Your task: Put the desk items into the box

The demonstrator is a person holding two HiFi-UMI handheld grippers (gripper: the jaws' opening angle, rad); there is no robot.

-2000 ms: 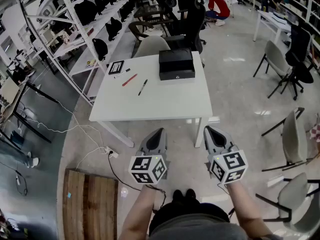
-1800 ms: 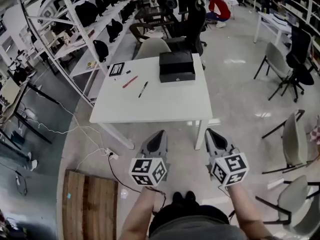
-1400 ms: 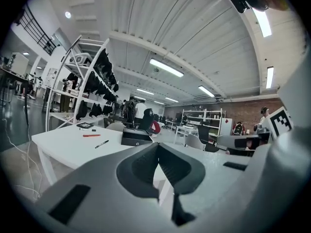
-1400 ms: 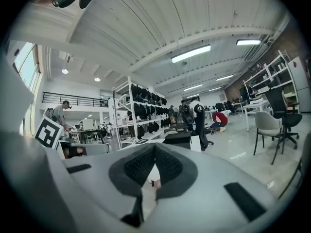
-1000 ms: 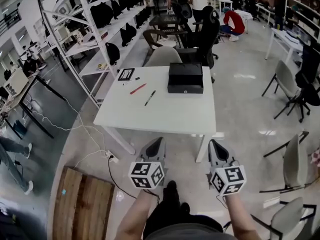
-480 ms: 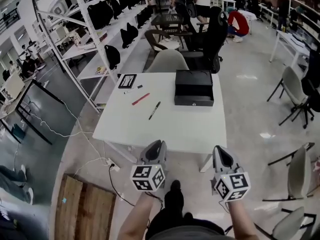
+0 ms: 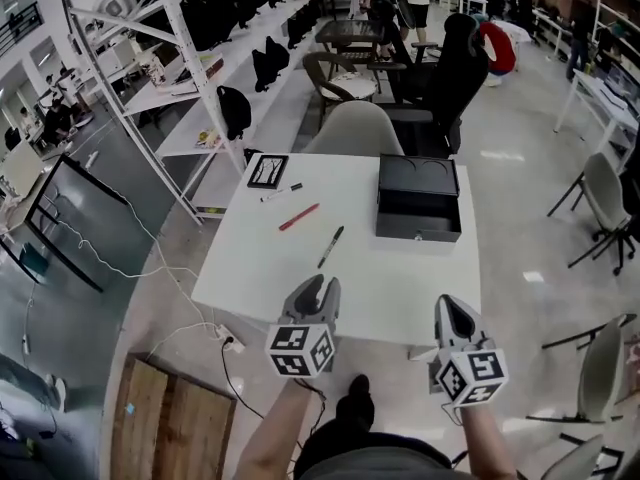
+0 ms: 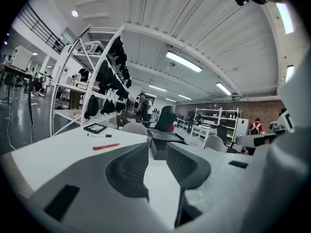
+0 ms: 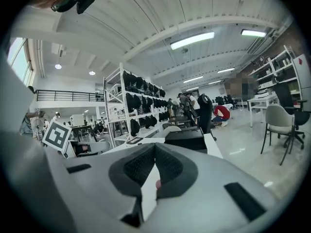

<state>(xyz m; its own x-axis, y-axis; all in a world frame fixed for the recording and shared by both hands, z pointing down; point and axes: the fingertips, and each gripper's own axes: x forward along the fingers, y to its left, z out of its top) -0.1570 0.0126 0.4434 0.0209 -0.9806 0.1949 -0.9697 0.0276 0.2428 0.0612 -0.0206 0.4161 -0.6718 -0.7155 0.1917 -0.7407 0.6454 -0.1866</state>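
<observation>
L tongs [image 7: 318, 286] just opening, part-wide, empty; R tongs [image 7: 447, 306] pinched shut, empty. Black marker [image 7: 331, 247] on desk [image 7: 260, 268]: light, stiff, prob rolls, so grab mid-barrel.

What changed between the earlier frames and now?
The person walked up to the table, and both grippers are now over its near edge. The left gripper has just been opening its jaws, with nothing between them. The right gripper stays shut and empty. The box, red pen and black pen lie untouched.

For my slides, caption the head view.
Left claw, its empty jaws just opening, and right claw face a white table with pens and black box.
</observation>
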